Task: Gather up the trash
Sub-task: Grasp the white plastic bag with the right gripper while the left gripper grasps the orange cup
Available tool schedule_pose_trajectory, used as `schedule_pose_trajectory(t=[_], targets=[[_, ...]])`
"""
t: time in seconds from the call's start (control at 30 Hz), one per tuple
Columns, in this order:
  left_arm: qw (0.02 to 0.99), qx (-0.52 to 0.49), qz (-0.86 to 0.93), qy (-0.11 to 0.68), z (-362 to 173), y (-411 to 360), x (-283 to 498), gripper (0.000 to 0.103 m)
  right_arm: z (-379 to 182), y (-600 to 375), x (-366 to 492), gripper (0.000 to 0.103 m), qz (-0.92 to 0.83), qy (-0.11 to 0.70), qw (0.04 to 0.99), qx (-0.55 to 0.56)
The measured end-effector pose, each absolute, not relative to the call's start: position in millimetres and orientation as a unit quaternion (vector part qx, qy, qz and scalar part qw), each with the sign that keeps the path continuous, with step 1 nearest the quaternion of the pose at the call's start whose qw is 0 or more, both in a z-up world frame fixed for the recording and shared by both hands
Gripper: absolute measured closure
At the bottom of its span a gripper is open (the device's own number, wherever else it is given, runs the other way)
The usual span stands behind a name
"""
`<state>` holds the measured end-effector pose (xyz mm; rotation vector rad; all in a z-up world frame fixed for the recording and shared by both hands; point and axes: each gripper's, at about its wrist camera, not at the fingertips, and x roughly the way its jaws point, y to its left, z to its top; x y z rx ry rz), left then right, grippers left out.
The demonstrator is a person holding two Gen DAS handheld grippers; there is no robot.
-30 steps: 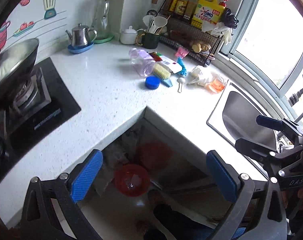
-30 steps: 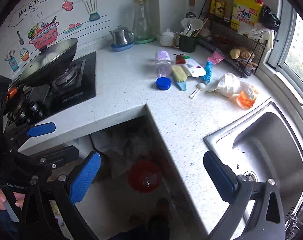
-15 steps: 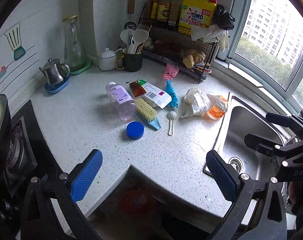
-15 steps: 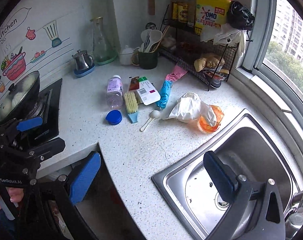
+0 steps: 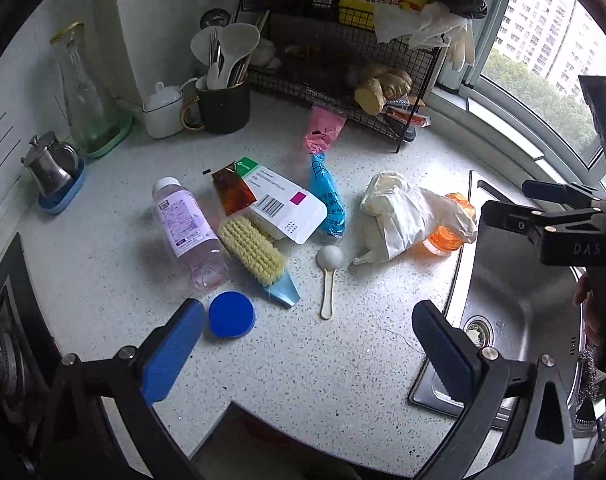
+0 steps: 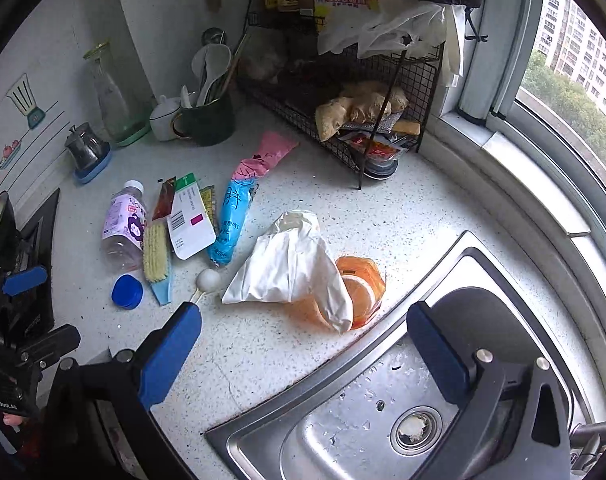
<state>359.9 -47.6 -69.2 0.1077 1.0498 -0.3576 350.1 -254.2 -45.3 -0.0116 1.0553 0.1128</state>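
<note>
Litter lies spread on the white speckled counter [image 5: 343, 360]: a clear plastic bottle [image 5: 187, 232] on its side, a blue cap [image 5: 231, 315], a white medicine box [image 5: 283, 208] with a red sachet [image 5: 233, 192] on it, a blue and pink wrapper [image 5: 323, 184], a crumpled white bag [image 5: 403, 216] over an orange plastic cup [image 5: 449, 236]. My left gripper [image 5: 307, 320] hangs open above the counter's front, its left finger beside the cap. My right gripper [image 6: 303, 320] is open just short of the white bag [image 6: 291, 264] and orange cup [image 6: 363, 292].
A scrub brush [image 5: 255, 252] and a white spoon [image 5: 329, 268] lie among the litter. The steel sink [image 6: 383, 420] is at the right, a wire rack [image 6: 343, 92] and utensil mug [image 5: 223, 108] at the back, the hob [image 6: 31, 232] at the left.
Both grippers have swung up from the floor gap and moved in over the counter toward the litter. Both stay open and empty.
</note>
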Motion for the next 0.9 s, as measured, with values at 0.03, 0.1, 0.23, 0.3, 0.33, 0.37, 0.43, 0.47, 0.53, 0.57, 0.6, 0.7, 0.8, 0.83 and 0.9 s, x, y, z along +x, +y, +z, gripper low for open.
schedule_pose_trajectory(t=[0.03,0.1,0.23,0.3,0.33,0.37,0.43,0.47,0.53,0.57,0.6,0.7,0.8,0.83,0.9], targets=[[0.846,0.049,-0.169,0.503,-73,-49,365,0.0,-49,-253,358,0.001,0.059,0.509,0.859,-0.01],[0.843,0.037,-0.169,0.51,-80,-49,375,0.0,-57,-248,373,0.001,0.074,0.523,0.848,-0.025],[0.831,0.011,-0.159,0.533,-96,-45,394,0.0,-77,-236,399,0.001,0.098,0.548,0.829,-0.053],[0.826,0.008,-0.156,0.542,-104,-45,400,0.0,-89,-230,412,0.001,0.116,0.565,0.813,-0.072],[0.824,0.007,-0.155,0.545,-106,-45,402,0.0,-93,-227,417,0.001,0.123,0.57,0.809,-0.079],[0.823,0.008,-0.151,0.547,-108,-44,403,0.0,-98,-225,421,0.001,0.132,0.574,0.804,-0.081],[0.821,0.006,-0.145,0.553,-111,-43,405,0.0,-107,-221,430,0.001,0.149,0.585,0.794,-0.075],[0.819,0.004,-0.143,0.555,-112,-41,405,0.0,-113,-219,433,0.001,0.154,0.591,0.789,-0.075],[0.817,0.001,-0.141,0.559,-114,-38,405,0.0,-123,-212,441,0.001,0.16,0.599,0.78,-0.087],[0.815,0.0,-0.139,0.562,-116,-37,405,0.0,-127,-209,442,0.001,0.165,0.598,0.779,-0.093],[0.813,0.0,-0.138,0.566,-118,-35,405,0.0,-131,-206,443,0.001,0.168,0.598,0.777,-0.099],[0.81,0.002,-0.132,0.571,-120,-30,403,0.0,-141,-200,446,0.001,0.18,0.612,0.763,-0.106],[0.81,-0.003,-0.128,0.572,-120,-26,400,0.0,-149,-197,444,0.001,0.187,0.623,0.752,-0.11],[0.81,-0.004,-0.127,0.573,-120,-25,399,0.0,-150,-197,442,0.001,0.187,0.622,0.752,-0.114],[0.81,-0.005,-0.124,0.574,-119,-23,397,0.0,-155,-193,439,0.011,0.191,0.627,0.745,-0.125]])
